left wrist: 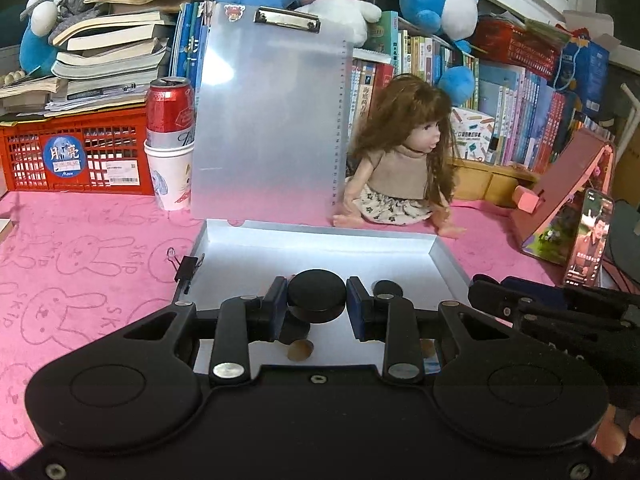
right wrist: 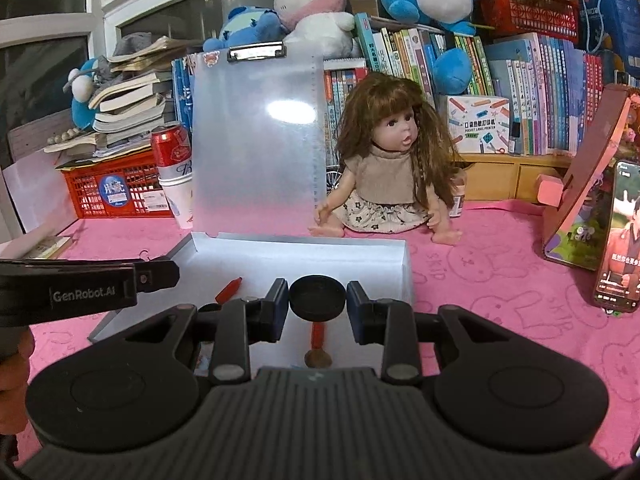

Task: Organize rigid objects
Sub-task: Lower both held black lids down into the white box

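Two smooth round black discs (left wrist: 316,295) (right wrist: 317,297) sit clamped between jaws.

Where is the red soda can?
The red soda can sits in a white paper cup, far left in both views, between the red crate and upright clipboard lid.

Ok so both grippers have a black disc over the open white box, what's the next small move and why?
Probably lower the left gripper a little and open it to set its black disc on the floor of the white box. Each gripper is shut on a disc above the tray, the lid stands open, and a bare patch of floor lies just ahead. The right gripper with its own disc could follow.
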### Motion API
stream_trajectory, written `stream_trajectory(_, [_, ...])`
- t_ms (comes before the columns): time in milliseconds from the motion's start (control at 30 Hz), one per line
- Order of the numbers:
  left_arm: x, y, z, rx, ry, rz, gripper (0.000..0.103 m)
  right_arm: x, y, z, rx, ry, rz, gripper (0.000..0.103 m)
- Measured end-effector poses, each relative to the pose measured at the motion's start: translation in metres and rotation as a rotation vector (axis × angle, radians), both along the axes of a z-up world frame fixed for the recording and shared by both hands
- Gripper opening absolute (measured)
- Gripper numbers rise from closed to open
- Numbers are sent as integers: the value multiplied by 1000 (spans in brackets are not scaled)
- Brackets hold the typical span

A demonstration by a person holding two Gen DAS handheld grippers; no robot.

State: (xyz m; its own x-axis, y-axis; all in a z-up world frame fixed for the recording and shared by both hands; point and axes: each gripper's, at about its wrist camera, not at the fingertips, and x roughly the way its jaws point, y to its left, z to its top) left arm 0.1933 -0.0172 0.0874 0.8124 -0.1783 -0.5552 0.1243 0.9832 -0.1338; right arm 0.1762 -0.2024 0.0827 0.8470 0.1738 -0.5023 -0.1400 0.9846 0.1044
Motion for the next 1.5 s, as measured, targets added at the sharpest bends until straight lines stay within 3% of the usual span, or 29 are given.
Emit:
stream_trajectory(400, [24, 7, -7, -4, 35, 10, 30, 24, -1, -10, 19, 50, -12, 37])
stream_trajectory(633, [51, 8, -3, -24, 72, 8, 30, 50, -9, -9, 93, 111, -23, 37])
stream_trajectory(900, [66, 6, -17, -14, 104, 17, 30, 68, -17, -18, 145, 156, -43, 37])
stream_trajectory(1167, [80, 8, -21, -27, 109, 32, 30, 80, -19, -26, 156, 180, -50, 37])
stream_trajectory(1500, [106, 1, -29, 15, 127, 52, 30, 100, -11, -27, 122, 186, -50, 37])
